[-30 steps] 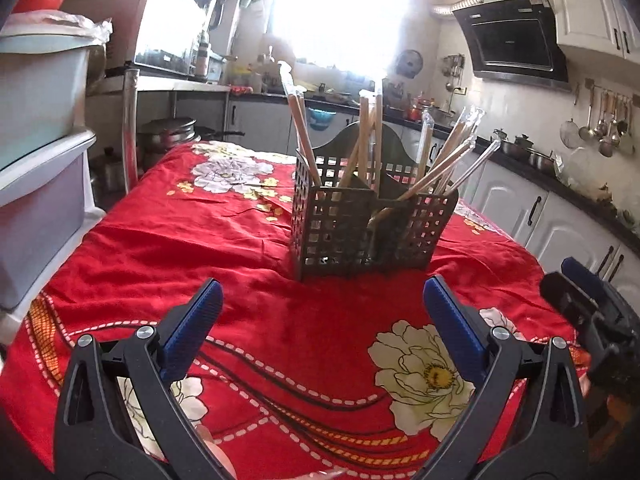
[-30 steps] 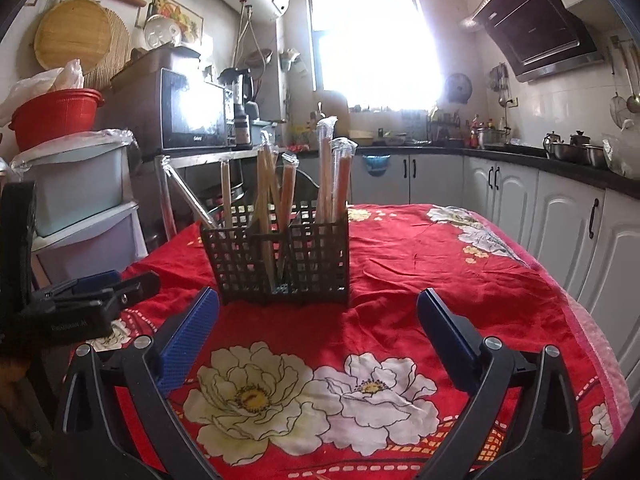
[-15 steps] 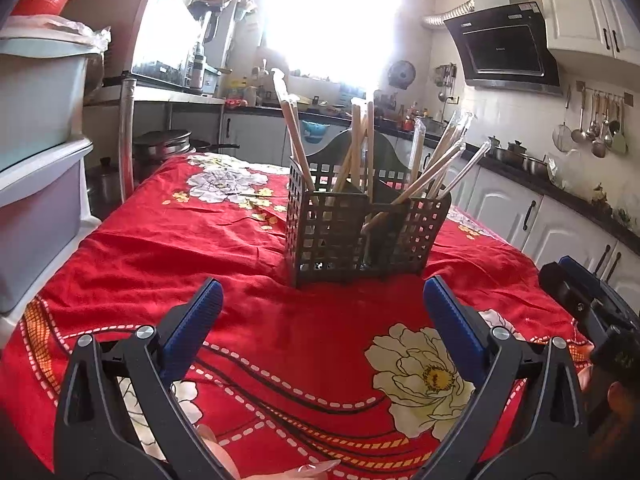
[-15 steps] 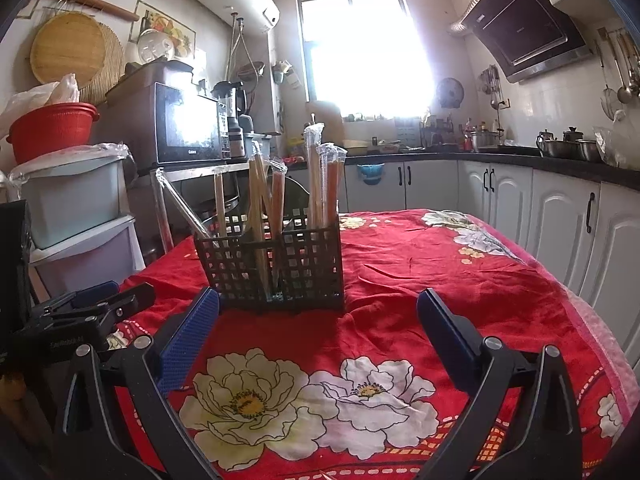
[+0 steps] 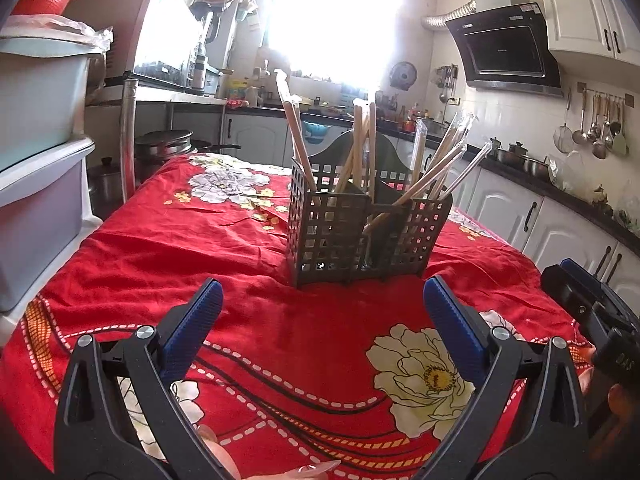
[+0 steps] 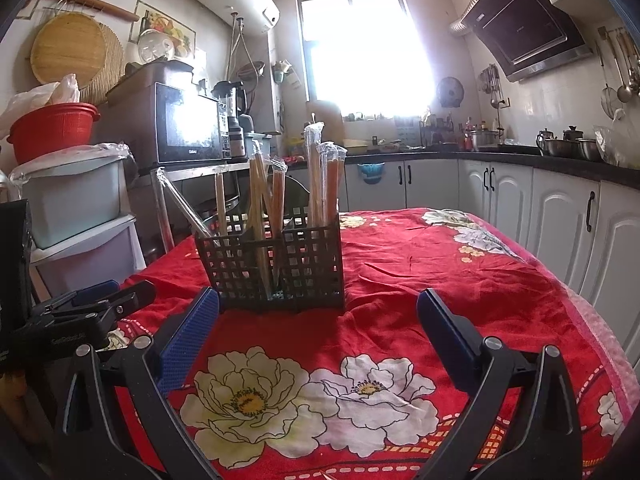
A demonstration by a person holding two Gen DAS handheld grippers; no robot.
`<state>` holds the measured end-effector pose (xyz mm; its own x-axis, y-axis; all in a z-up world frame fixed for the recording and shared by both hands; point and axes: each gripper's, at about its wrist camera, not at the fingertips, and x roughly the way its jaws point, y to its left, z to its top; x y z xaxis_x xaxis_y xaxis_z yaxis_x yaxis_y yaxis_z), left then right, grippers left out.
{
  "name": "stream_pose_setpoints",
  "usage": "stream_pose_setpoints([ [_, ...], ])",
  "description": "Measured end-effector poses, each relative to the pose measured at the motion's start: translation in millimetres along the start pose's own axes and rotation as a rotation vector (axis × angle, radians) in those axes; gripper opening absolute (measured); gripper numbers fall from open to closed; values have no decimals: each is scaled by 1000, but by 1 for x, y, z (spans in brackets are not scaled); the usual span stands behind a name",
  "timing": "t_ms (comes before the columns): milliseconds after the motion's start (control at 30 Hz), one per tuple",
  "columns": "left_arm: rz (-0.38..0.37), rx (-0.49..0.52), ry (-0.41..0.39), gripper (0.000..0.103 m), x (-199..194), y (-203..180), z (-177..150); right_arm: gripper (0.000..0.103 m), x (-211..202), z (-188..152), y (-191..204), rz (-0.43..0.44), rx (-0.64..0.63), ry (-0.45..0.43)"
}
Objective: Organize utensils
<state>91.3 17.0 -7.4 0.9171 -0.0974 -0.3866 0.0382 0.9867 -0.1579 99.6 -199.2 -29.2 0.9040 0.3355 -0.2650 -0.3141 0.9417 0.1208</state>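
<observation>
A dark perforated utensil caddy stands upright on the red flowered tablecloth. Several wrapped chopstick pairs stick up from its compartments, some leaning outward. My left gripper is open over the cloth, short of the caddy, with nothing between its blue pads. My right gripper is also open and holds nothing, just in front of the caddy. Each gripper shows at the edge of the other's view: the right gripper, the left gripper.
Stacked plastic storage bins stand left of the table. White kitchen cabinets and a counter with pots run along the right. A microwave sits on a shelf behind the caddy. Fingertips of a hand show at the bottom.
Both cameras have tilted upward a little, so the caddy sits lower in each view and looks slightly nearer. The grippers stay open; nothing on the table has moved.
</observation>
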Motion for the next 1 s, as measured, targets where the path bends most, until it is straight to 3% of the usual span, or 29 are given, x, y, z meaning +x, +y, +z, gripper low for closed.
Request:
stream_pose_setpoints([
  [1000, 0, 1, -6, 93, -2, 0, 1, 97, 2, -1, 2, 3, -8, 4],
])
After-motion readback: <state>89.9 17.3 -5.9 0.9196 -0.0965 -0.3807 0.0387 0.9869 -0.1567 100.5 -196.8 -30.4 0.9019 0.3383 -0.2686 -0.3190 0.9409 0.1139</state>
